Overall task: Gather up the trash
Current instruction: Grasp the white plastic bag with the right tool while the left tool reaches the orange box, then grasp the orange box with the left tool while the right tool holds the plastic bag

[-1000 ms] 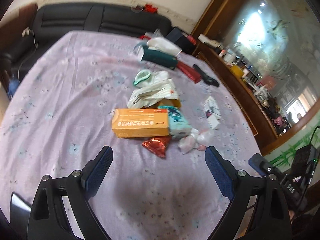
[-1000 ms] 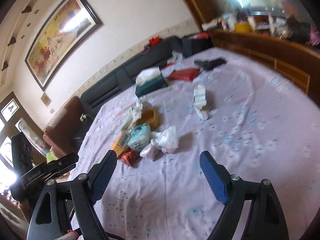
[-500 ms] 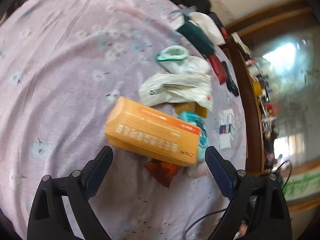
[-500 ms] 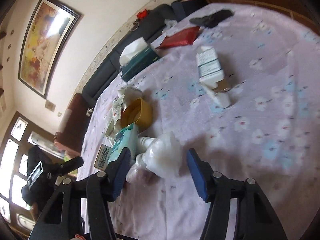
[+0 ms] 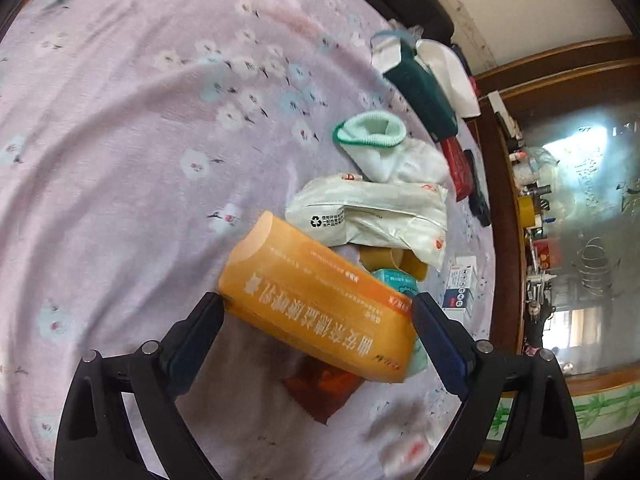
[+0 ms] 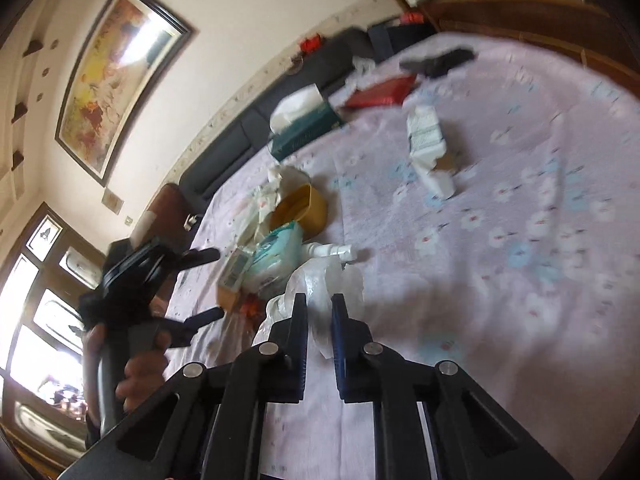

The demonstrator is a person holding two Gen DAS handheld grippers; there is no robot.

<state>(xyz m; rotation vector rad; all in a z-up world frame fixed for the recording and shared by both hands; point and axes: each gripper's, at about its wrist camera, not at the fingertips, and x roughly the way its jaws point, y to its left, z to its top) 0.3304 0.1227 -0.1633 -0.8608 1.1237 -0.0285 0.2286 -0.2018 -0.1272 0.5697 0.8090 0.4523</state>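
Left wrist: your left hand-held gripper stands wide open astride the orange box, not gripping.

Right wrist: just beside that box, your right hand-held gripper has just closed on the clear plastic bag. Nearly everything remains uncollected.

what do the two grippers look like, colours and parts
Both match: the left gripper and right gripper have black angular frames with cut-out openings, round silver bolt heads at the joints, and dark blue pads lining the fingers. The left one has a grey handle, seen from the right wrist view.
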